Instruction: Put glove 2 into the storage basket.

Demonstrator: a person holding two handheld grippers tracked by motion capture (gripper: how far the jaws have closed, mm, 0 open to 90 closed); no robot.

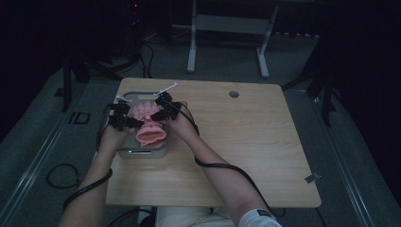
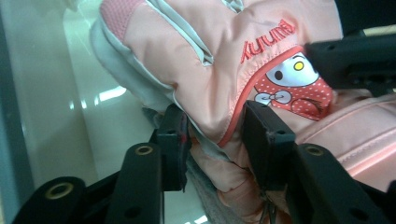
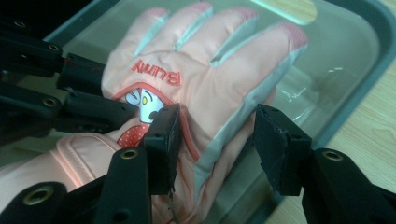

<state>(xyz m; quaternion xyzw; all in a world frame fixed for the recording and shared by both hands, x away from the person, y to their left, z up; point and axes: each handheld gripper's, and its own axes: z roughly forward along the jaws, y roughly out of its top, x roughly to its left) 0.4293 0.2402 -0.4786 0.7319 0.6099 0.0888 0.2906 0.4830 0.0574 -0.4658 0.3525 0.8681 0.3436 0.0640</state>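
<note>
A: High view, from the biggest thing down: a wooden table [image 1: 246, 142] carries a grey tray [image 1: 124, 152] at its left side, and a pink glove [image 1: 150, 124] lies in that tray, cuff toward the person.

B: And the 2 grippers?

A: Left gripper [image 1: 124, 118] and right gripper [image 1: 163, 108] flank the glove at its middle.

B: Jaws?

A: Left gripper view: the left gripper [image 2: 215, 140] straddles a fold of the glove [image 2: 210, 70], pads touching the fabric on both sides, grasping it. Right gripper view: the right gripper [image 3: 219, 140] stands released, 1 pad against the glove [image 3: 201, 70], the other clear of its grey edge.
</note>
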